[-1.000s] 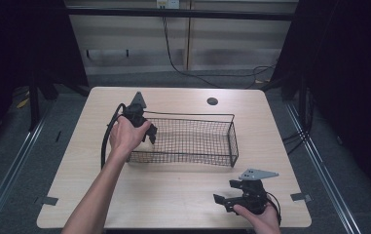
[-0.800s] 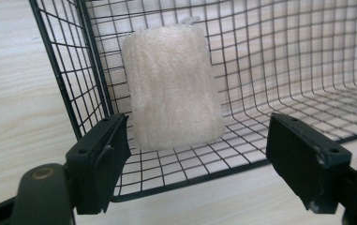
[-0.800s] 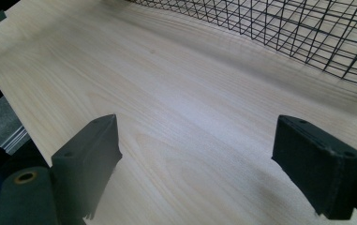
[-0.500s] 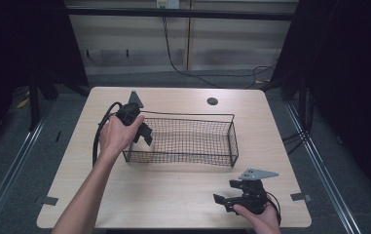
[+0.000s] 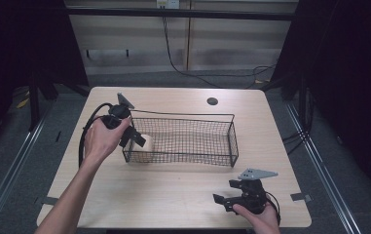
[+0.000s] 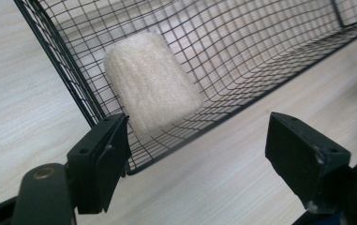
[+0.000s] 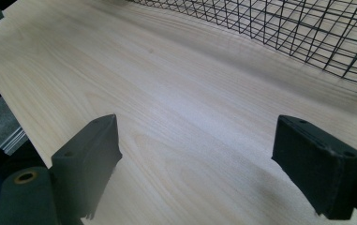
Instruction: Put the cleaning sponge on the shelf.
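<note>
Left claw hovering, released, beside the cream roll in the wire basket

The cream roll (image 6: 152,83) is lying inside the wire basket (image 5: 231,127) at its left end, against the mesh wall, and the left claw (image 5: 133,138) is hanging just outside that corner with its jaws spread wide and gripping nothing. The right claw (image 5: 225,202) is resting on the surface (image 5: 173,195) near the front edge, well apart from the basket, its jaws also parted and empty. Judging by this, the roll is sitting where it belongs and the release step is finishing; the next move is probably calling for the left claw to be drawing clear of the rim without snagging the mesh.
</note>
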